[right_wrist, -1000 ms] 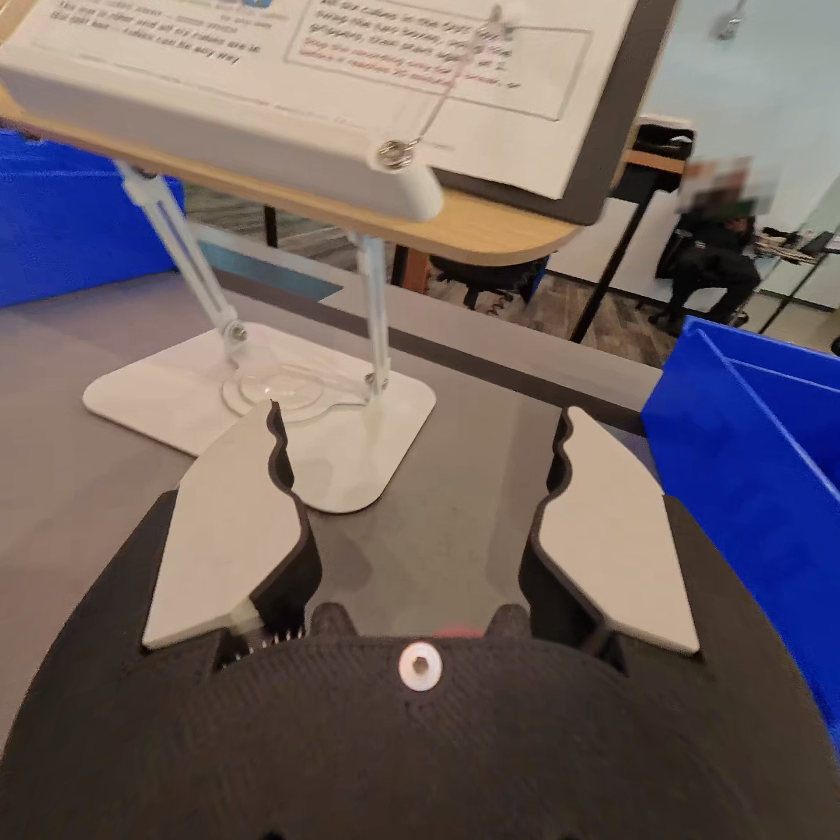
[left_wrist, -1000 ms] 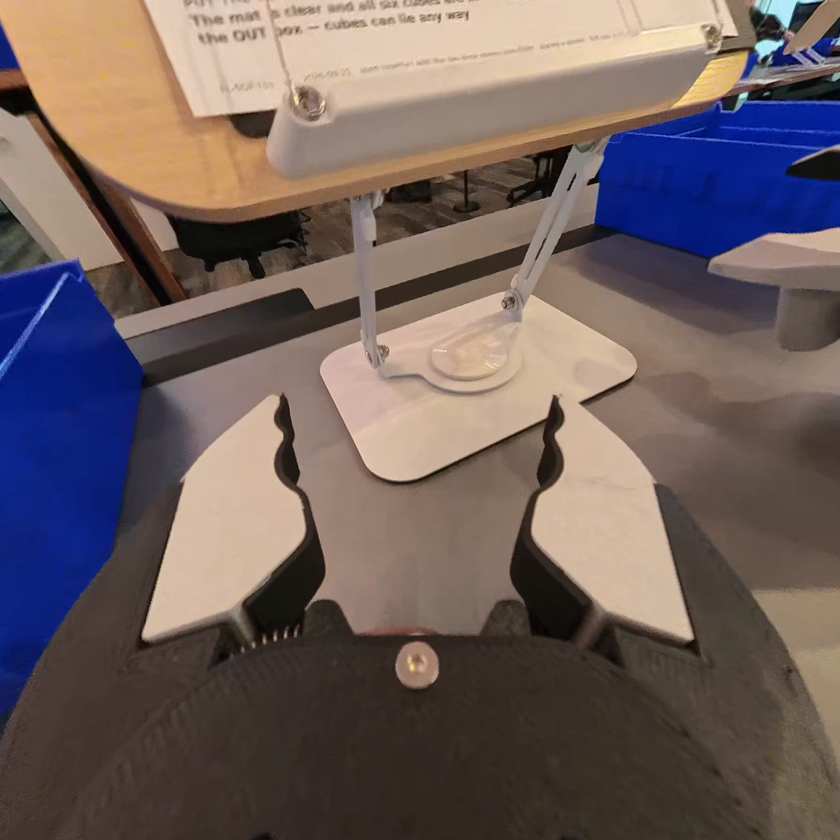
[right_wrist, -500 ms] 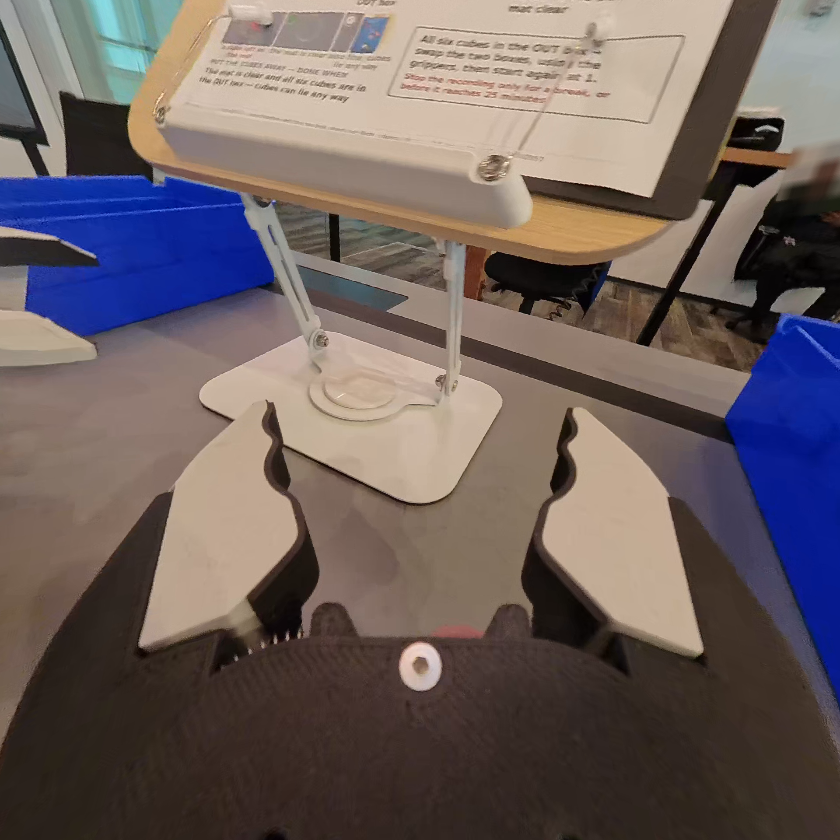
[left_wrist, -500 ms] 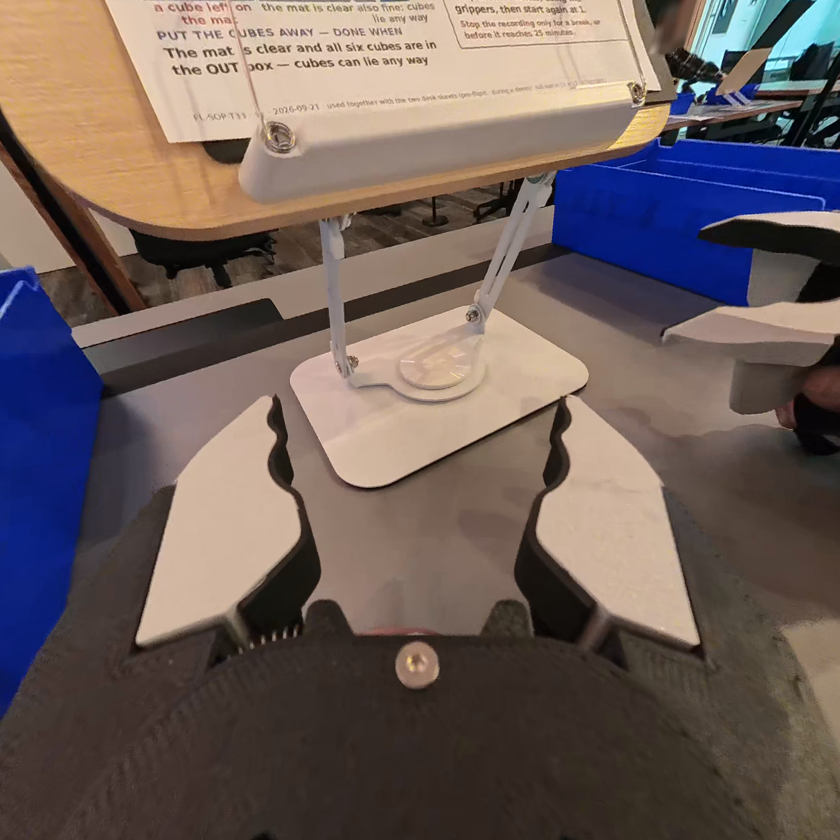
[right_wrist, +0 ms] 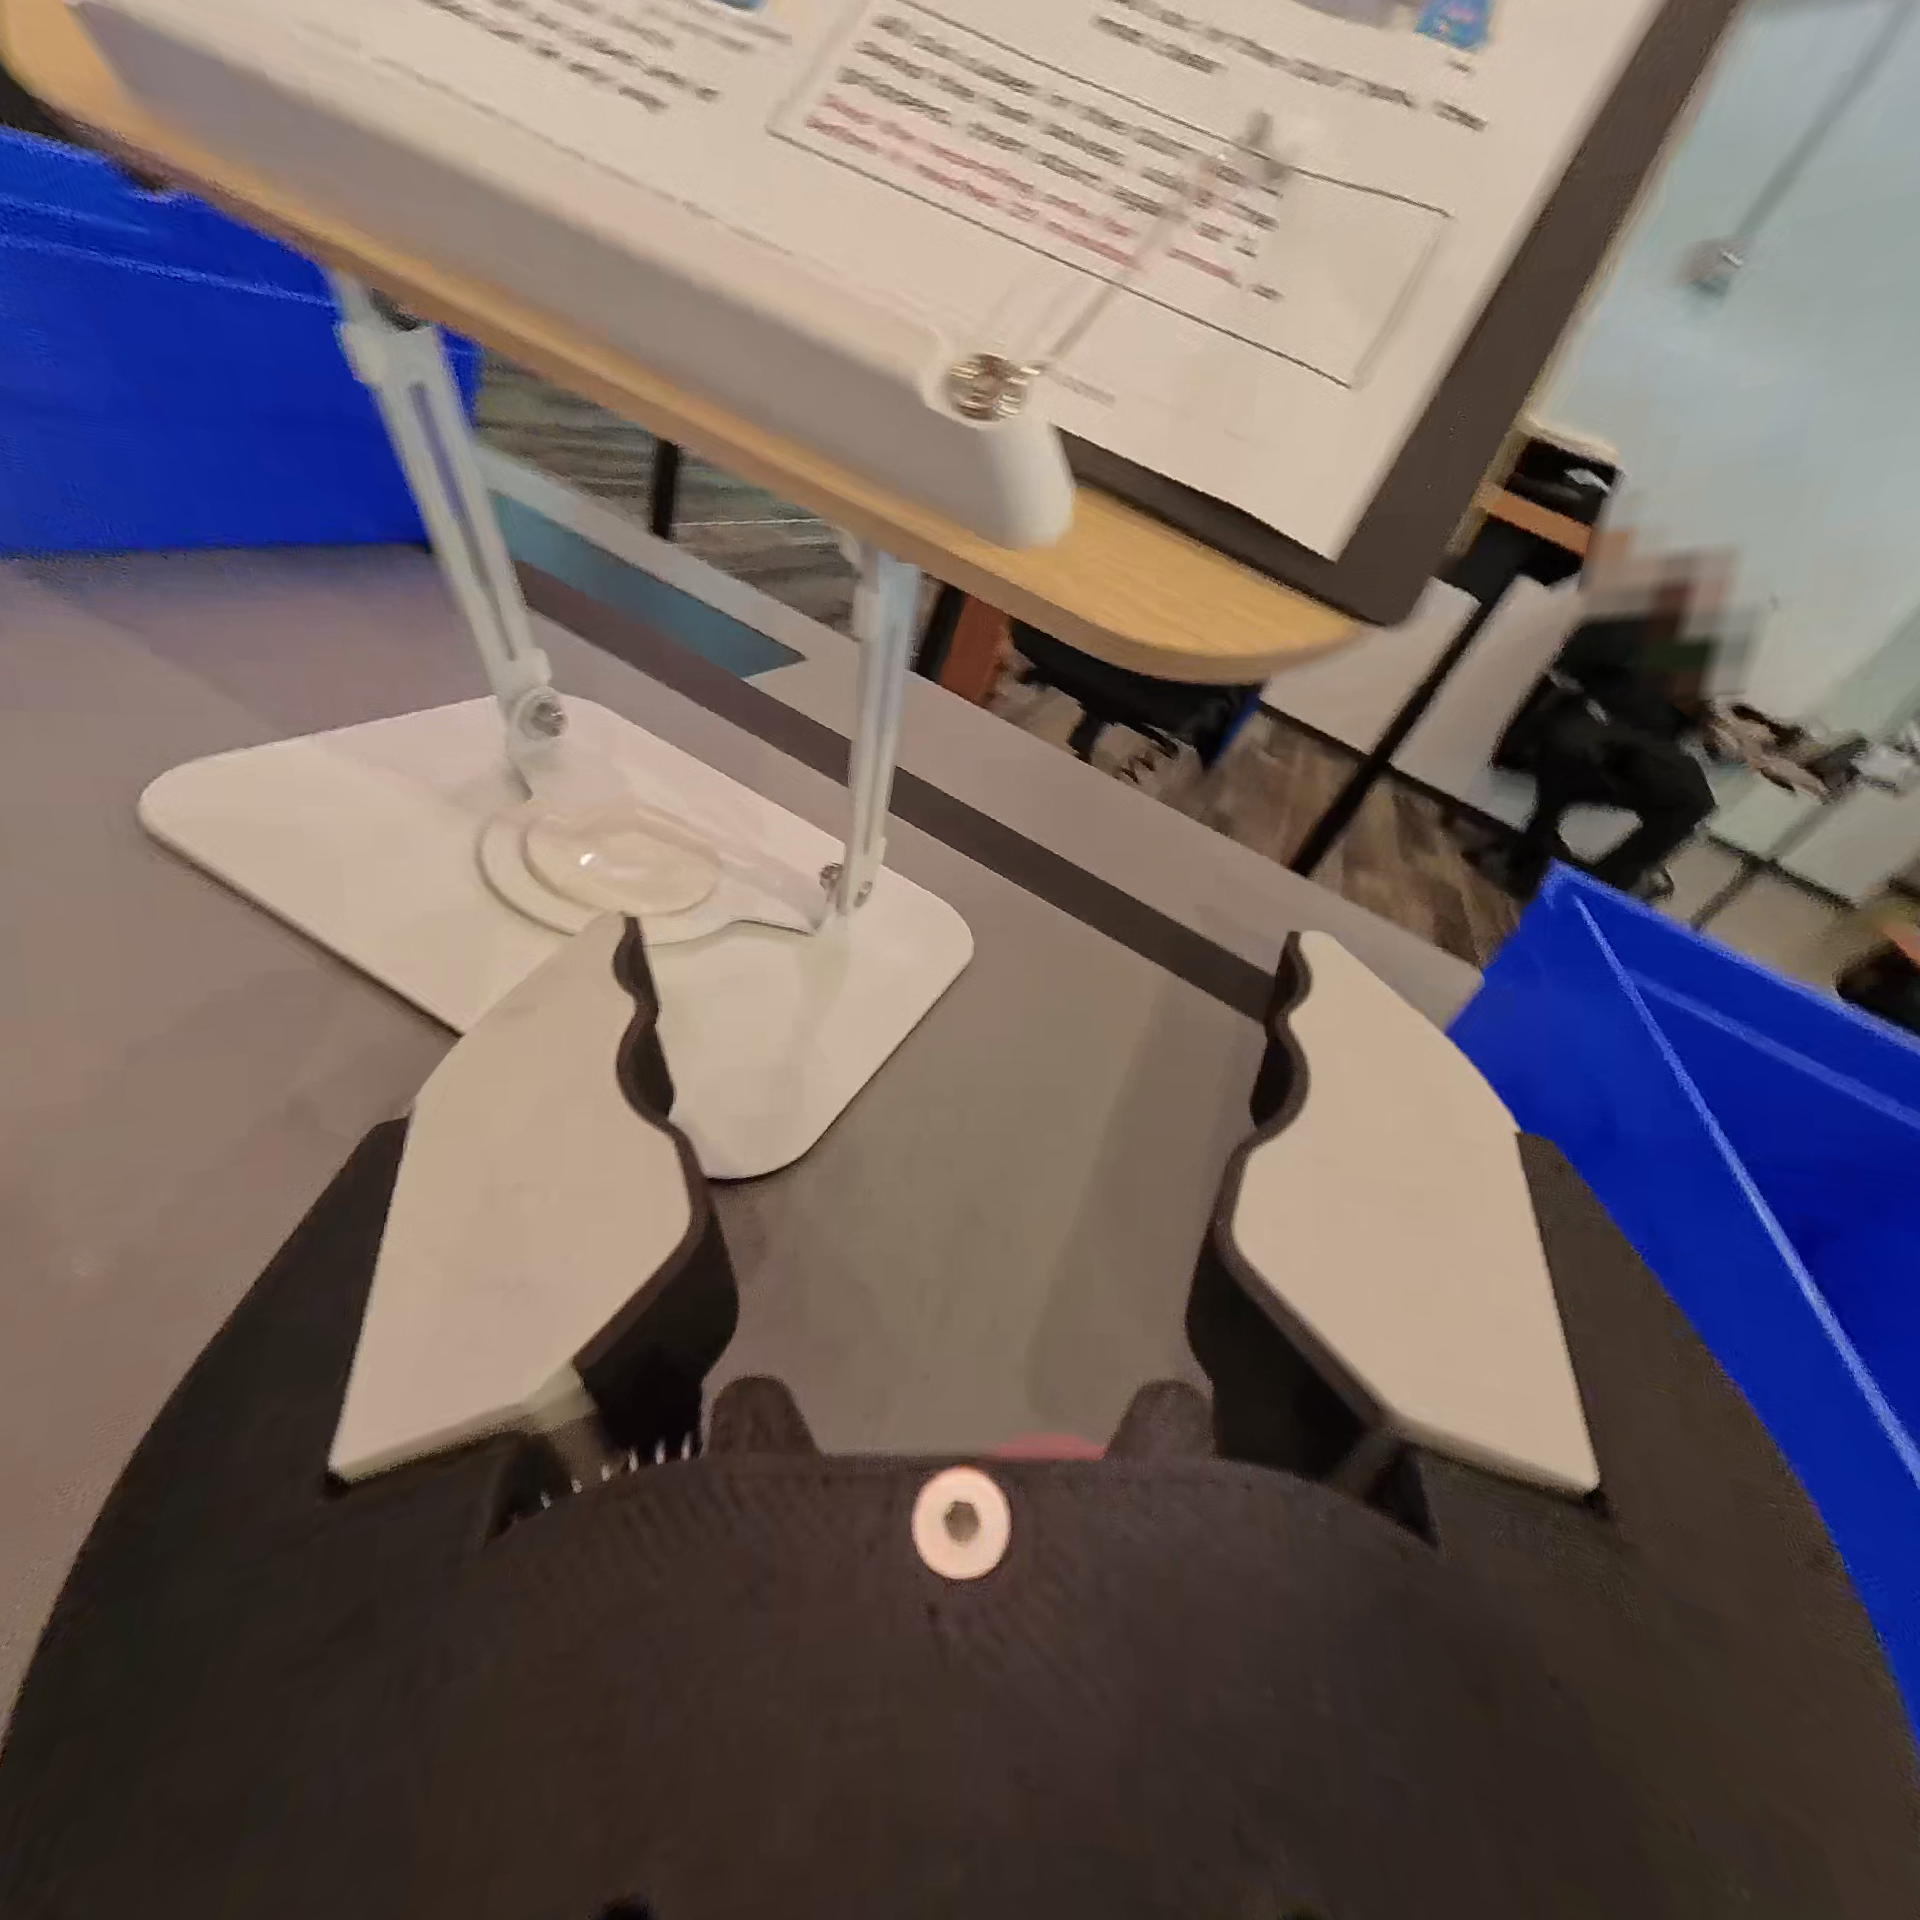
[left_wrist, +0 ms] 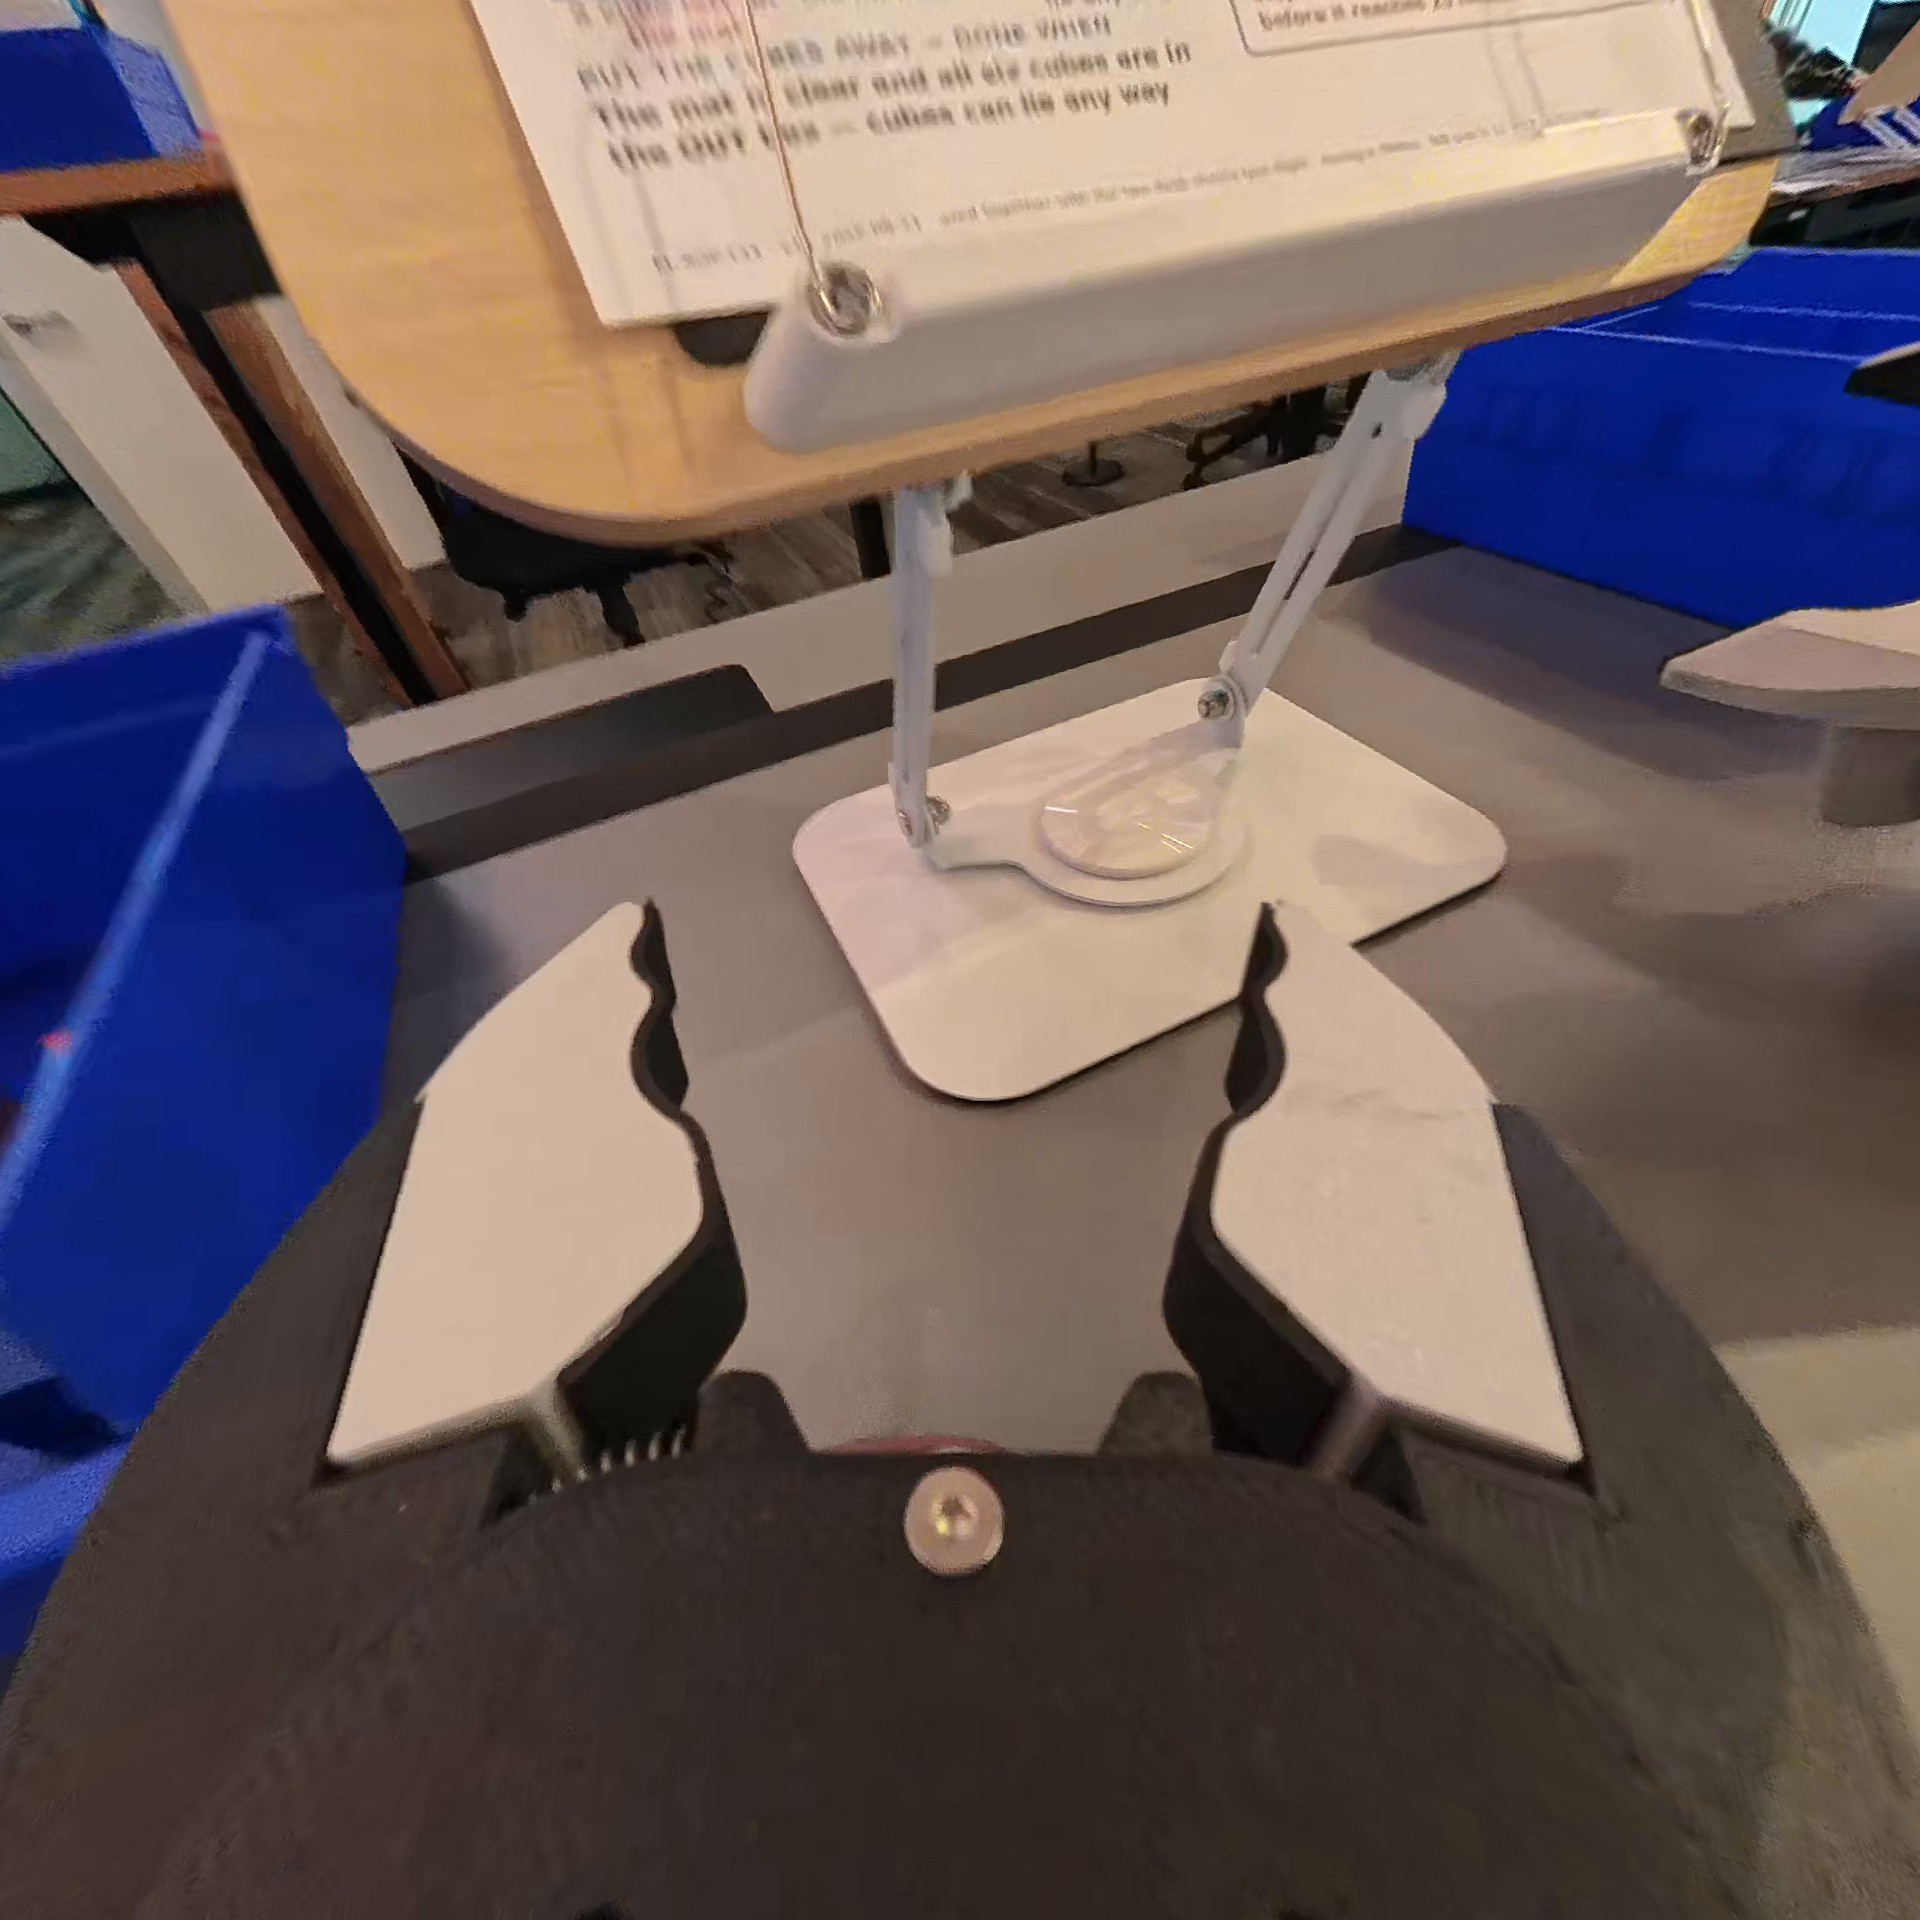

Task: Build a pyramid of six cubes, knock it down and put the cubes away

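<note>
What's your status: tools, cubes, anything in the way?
Left tool open, bare. Right tool open, bare. No cubes in view. Stand dead ahead; blue bins at the sides.

Since half a second ago both tongs swung back, so the white stand (left_wrist: 1143, 935) shifted right in the left wrist view and left in the right wrist view, where the left tongs went out of sight.
</note>
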A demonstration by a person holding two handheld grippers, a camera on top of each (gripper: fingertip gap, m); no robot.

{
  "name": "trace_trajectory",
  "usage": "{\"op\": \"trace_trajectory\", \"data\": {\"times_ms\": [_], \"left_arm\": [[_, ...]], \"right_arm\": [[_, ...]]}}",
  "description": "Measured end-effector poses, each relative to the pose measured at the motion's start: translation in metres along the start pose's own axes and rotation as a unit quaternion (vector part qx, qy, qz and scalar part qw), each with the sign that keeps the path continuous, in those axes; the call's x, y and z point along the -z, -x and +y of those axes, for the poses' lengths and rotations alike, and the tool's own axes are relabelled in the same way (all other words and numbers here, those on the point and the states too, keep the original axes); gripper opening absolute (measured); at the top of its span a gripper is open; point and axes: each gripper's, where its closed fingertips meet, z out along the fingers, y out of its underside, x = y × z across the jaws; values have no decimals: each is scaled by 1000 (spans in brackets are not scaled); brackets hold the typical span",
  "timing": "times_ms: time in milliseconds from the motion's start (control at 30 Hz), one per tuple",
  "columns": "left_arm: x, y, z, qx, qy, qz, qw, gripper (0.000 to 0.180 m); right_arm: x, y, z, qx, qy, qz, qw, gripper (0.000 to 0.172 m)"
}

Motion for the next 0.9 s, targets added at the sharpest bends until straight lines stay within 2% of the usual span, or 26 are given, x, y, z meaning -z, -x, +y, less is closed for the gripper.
{"op": "trace_trajectory", "data": {"times_ms": [100, 167, 200, 233, 300, 400, 467, 567, 633, 733, 800, 900], "left_arm": [[23, 39, -28, -22, -38, -51, 998, 94], [43, 74, -47, -22, -55, -80, 995, 93], [54, 92, -54, -27, -53, -88, 994, 83], [62, 110, -58, -43, -39, -92, 994, 70], [71, 152, -56, -79, 24, -111, 990, 61], [60, 188, -37, -86, 118, -60, 987, 62], [49, 200, -25, -114, 149, -16, 982, 55], [33, 224, 7, -173, 234, 8, 957, 47], [24, 231, 33, -172, 305, 50, 935, 49], [6, 234, 55, -177, 352, 94, 914, 46], [-2, 238, 71, -176, 397, 105, 894, 51], [-10, 237, 83, -168, 431, 124, 878, 47]], "right_arm": [[-14, 0, 6, 55, 11, -28, 998, 105], [-14, -3, 12, 11, 19, -41, 999, 106], [-11, -3, 12, -6, 17, -47, 999, 104], [-8, -4, 12, -9, 15, -46, 999, 102], [-5, 0, 12, -21, 14, -57, 998, 99], [-6, 3, 15, -26, 23, -66, 997, 99], [-6, 6, 15, -35, 23, -75, 996, 97], [-8, 14, 17, -19, 32, -87, 996, 96], [-9, 15, 19, -15, 35, -87, 995, 97], [-9, 15, 21, -18, 39, -90, 995, 96], [-10, 17, 22, -11, 43, -94, 995, 96], [-10, 18, 21, -13, 41, -98, 994, 96]]}}
